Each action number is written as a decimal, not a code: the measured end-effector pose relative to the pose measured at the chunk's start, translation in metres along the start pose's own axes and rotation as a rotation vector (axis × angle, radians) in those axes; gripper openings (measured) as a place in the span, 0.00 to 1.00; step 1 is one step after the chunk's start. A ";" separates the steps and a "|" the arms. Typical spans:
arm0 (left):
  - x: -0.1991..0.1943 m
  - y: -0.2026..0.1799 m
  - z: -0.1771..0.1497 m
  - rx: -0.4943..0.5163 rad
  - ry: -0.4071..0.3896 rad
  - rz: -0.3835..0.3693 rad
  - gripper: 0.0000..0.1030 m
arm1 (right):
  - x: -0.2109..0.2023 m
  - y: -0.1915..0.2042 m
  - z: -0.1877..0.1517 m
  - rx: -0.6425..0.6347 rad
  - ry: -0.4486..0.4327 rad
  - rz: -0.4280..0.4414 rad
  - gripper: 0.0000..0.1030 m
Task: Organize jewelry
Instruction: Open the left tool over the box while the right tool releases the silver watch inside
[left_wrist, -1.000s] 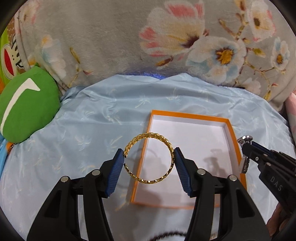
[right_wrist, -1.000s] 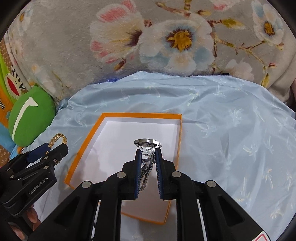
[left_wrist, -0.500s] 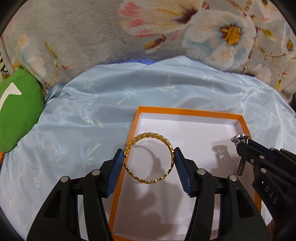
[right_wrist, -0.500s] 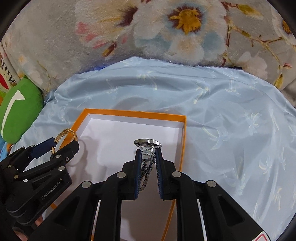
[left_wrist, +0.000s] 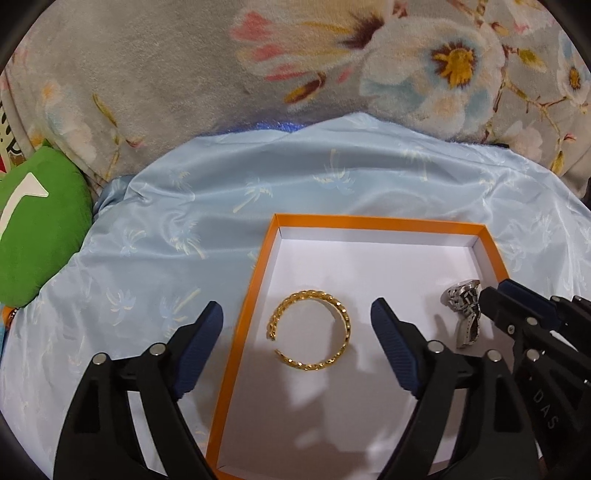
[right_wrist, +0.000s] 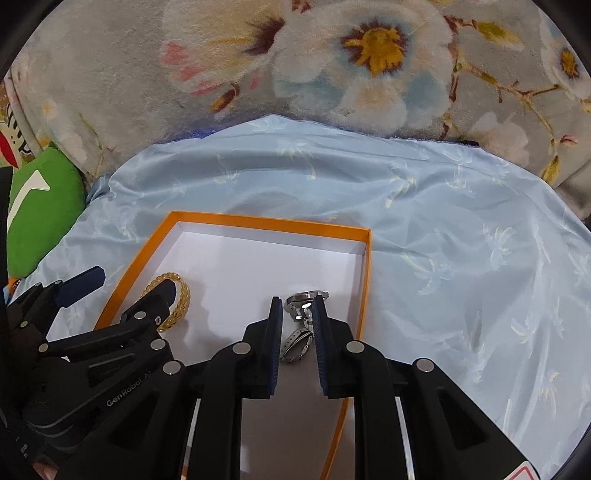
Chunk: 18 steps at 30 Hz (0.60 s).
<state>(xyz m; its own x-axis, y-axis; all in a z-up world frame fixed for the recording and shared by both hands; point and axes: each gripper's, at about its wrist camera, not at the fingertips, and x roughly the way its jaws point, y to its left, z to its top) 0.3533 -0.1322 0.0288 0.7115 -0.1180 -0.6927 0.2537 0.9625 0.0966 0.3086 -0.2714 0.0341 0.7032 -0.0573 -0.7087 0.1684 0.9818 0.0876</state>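
Note:
A gold chain bangle (left_wrist: 310, 330) lies flat on the white floor of the orange-rimmed box (left_wrist: 376, 221), between the spread fingers of my left gripper (left_wrist: 297, 325), which is open and empty. The bangle also shows in the right wrist view (right_wrist: 177, 301), partly behind the left gripper. A silver watch (right_wrist: 301, 325) lies in the box near its right wall, between the fingers of my right gripper (right_wrist: 298, 321), which stand slightly apart from it. The watch shows in the left wrist view (left_wrist: 463, 310) beside the right gripper.
The box (right_wrist: 365, 277) sits on a light blue satin cloth (right_wrist: 443, 240). A grey floral blanket (left_wrist: 295, 66) rises behind it. A green cushion (left_wrist: 33, 225) lies at the left edge.
Both grippers moved down over the box and opened. The gold bangle and the silver watch left the fingers and now lie on the box floor.

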 end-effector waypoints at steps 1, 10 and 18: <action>-0.004 0.000 -0.001 -0.001 -0.006 0.000 0.78 | -0.005 -0.001 -0.003 0.006 -0.011 0.003 0.18; -0.049 0.012 -0.026 -0.010 -0.037 -0.005 0.78 | -0.066 -0.010 -0.042 0.053 -0.061 0.038 0.18; -0.104 0.033 -0.084 -0.020 -0.022 -0.024 0.78 | -0.133 -0.011 -0.107 0.073 -0.065 0.055 0.25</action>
<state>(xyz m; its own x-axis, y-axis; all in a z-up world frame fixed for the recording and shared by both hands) 0.2328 -0.0677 0.0436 0.7200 -0.1461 -0.6784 0.2577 0.9640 0.0660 0.1393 -0.2551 0.0520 0.7554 -0.0175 -0.6550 0.1762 0.9682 0.1774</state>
